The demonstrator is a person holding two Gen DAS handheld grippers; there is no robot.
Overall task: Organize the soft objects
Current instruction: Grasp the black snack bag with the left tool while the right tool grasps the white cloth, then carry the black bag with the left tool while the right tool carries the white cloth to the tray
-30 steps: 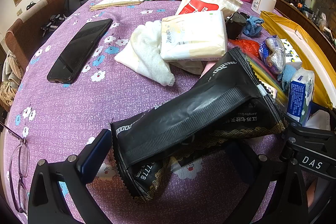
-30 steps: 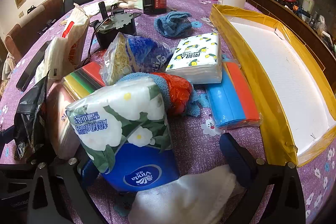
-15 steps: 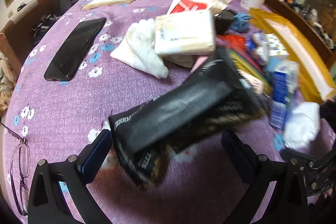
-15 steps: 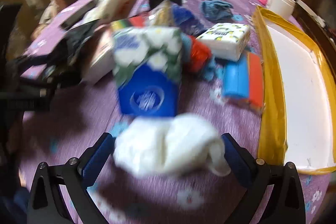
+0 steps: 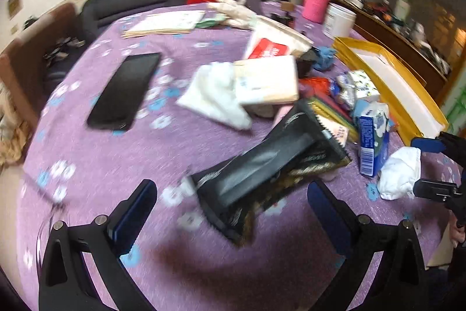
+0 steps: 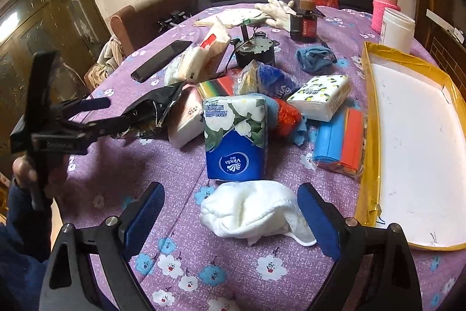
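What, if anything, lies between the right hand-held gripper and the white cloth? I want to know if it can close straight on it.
Nothing visible. The white cloth lies on the tablecloth between the closing jaws of the right hand-held gripper, pads not yet touching it. The blue tissue pack stands just behind the cloth, not in the way.
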